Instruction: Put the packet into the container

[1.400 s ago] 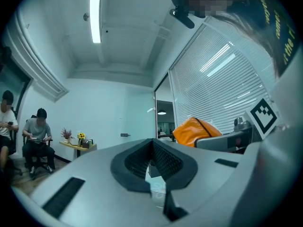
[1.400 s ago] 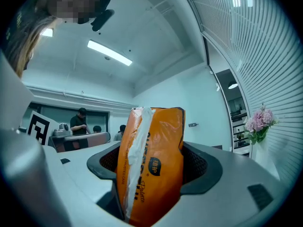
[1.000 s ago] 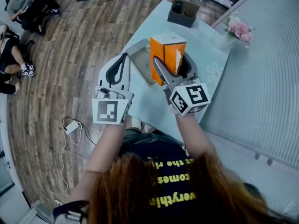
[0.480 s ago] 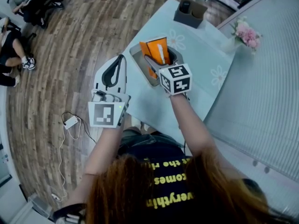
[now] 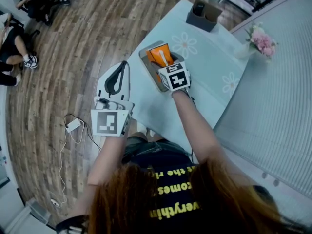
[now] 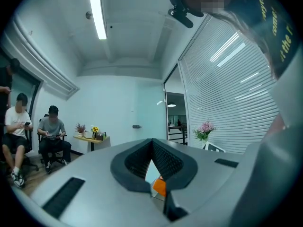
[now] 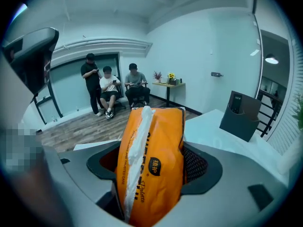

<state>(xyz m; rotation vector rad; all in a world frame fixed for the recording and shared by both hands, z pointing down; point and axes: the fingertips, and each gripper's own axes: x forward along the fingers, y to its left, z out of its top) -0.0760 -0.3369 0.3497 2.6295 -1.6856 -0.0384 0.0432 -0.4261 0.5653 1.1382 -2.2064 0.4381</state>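
An orange packet (image 5: 159,57) with a white strip along its edge stands upright over the grey container (image 5: 145,52) on the pale blue table (image 5: 207,72). My right gripper (image 5: 164,66) is shut on the orange packet (image 7: 154,167), which fills the space between the jaws in the right gripper view. I cannot tell whether the packet's base touches the container's floor. My left gripper (image 5: 126,65) hangs off the table's left edge over the wooden floor, shut and holding nothing. In the left gripper view, a bit of the packet (image 6: 160,187) shows through the shut left gripper (image 6: 152,143).
A dark box (image 5: 204,14) stands at the table's far end, and pink flowers (image 5: 262,39) at its right corner. A slatted wall runs along the right. Seated people (image 5: 22,18) are at the far left, and a cable with an adapter (image 5: 74,126) lies on the floor.
My right gripper has carried the packet away from me and down, from above the table to the container. The left gripper has stayed almost still.
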